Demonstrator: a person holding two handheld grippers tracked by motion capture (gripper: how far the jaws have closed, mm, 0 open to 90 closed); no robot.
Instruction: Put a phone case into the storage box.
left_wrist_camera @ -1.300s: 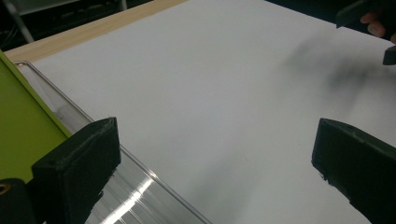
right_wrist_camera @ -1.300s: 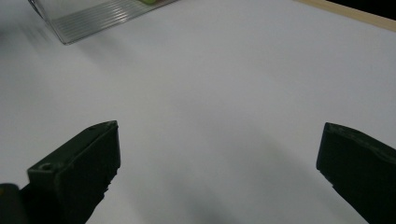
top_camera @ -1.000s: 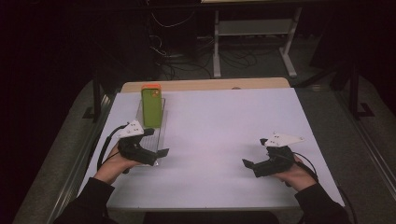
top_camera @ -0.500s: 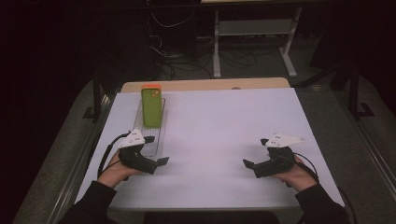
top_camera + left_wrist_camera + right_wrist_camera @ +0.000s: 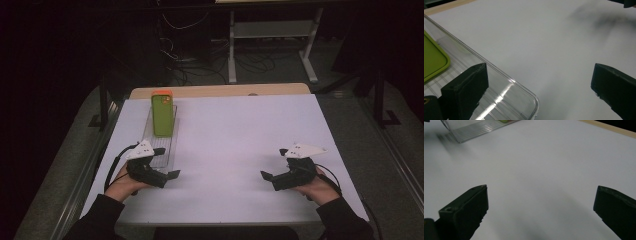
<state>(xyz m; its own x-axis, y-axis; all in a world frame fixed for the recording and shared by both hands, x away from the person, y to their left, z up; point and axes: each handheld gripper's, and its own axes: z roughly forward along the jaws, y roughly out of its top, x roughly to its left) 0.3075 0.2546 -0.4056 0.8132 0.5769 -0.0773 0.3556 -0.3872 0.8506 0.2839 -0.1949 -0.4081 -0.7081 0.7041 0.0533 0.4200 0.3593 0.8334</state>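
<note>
Left gripper (image 5: 170, 175) sits low at the table's (image 5: 240, 135) near-left corner, jaws spread wide with nothing between them, one jaw over the near end of the clear tray (image 5: 161, 150). That tray runs along the left edge, and the green phone case (image 5: 162, 116) stands at its far end. Right gripper (image 5: 267, 180) rests near the near-right corner, jaws wide apart too, bare tabletop beneath.

A tray (image 5: 162, 150) lies at the desk's (image 5: 240, 140) left side, a phone (image 5: 162, 116) in its far end; the left gripper (image 5: 167, 175) sits at its near end, the right gripper (image 5: 267, 178) well apart.
</note>
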